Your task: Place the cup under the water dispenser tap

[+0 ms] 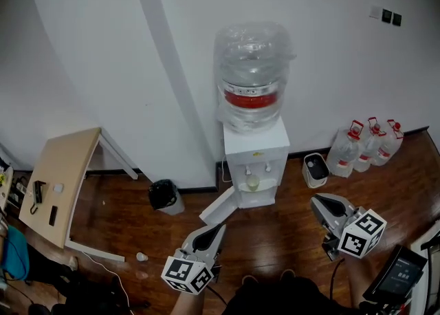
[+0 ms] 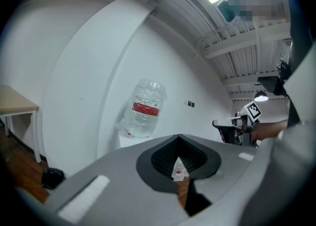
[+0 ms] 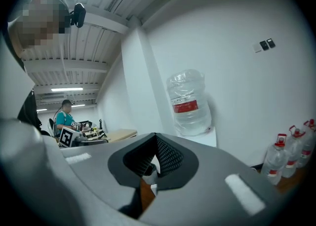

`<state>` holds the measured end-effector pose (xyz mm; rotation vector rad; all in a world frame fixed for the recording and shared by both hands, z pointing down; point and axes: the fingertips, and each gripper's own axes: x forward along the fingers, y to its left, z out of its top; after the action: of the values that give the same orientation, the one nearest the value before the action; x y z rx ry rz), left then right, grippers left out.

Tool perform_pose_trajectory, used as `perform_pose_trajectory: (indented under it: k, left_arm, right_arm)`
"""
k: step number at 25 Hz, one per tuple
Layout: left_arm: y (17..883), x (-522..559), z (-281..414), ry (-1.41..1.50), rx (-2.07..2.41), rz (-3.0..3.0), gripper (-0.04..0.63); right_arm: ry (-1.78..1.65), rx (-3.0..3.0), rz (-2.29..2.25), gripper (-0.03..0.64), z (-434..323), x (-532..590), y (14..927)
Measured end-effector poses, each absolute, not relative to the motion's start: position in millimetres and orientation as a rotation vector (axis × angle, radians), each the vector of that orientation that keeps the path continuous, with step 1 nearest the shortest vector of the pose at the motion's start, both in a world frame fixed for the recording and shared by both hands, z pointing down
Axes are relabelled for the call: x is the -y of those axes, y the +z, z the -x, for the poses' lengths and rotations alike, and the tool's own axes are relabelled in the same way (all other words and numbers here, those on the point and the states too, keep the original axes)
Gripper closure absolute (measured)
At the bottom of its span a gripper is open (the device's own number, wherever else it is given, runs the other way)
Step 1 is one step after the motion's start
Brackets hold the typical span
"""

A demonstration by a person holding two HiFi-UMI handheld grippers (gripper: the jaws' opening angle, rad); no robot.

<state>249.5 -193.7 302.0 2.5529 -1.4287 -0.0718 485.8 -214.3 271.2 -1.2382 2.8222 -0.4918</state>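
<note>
A white water dispenser (image 1: pixel 256 148) with a big clear bottle (image 1: pixel 251 73) stands against the wall. A pale cup (image 1: pixel 252 182) sits on its drip ledge below the two taps. My left gripper (image 1: pixel 209 235) hovers over the floor in front of it, down and to the left. Its jaws are slightly apart, with nothing between them. My right gripper (image 1: pixel 323 207) is held level to the dispenser's right, shut and empty. The left gripper view shows the bottle (image 2: pixel 144 107) over my left gripper (image 2: pixel 179 137). The right gripper view shows the bottle (image 3: pixel 188 102) above my right gripper (image 3: pixel 155 136); the jaws hide the cup in both.
The dispenser's lower door (image 1: pixel 218 205) hangs open to the left. A black bin (image 1: pixel 165 194) and a wooden table (image 1: pixel 62 169) stand left of it. A small white box (image 1: pixel 315 169) and several water jugs (image 1: pixel 371 143) stand to its right. A person (image 3: pixel 63 116) sits at a far desk.
</note>
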Motion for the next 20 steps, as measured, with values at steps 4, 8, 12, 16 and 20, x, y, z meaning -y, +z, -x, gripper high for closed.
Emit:
perform_pose_trajectory:
  k: [4,8,12,16,20]
  left_arm:
    - [290,202,-266,-0.038,1.43,-2.536,0.387]
    - [289,204,-280,-0.007,1.398,-2.537,0.387]
    - [292,213,-287,0.012,1.421,-2.533,0.385]
    - [295,220,-292,0.032,1.446,-2.506,0.386]
    - [298,219,-294,0.033,1.46,-2.508,0.385]
  right_arm:
    - [-0.505,-2.836,1.213,0.617,-499,222,263]
    - [-0.479,-2.852,1.209,0.617,-507,225,266]
    - [-0.474,-2.855,1.199,0.617,-514,233,270]
    - [-0.48,-2.855,1.195,0.617,-520,241,278]
    - [-0.478,-2.852,1.194,0.617,-526,241,284]
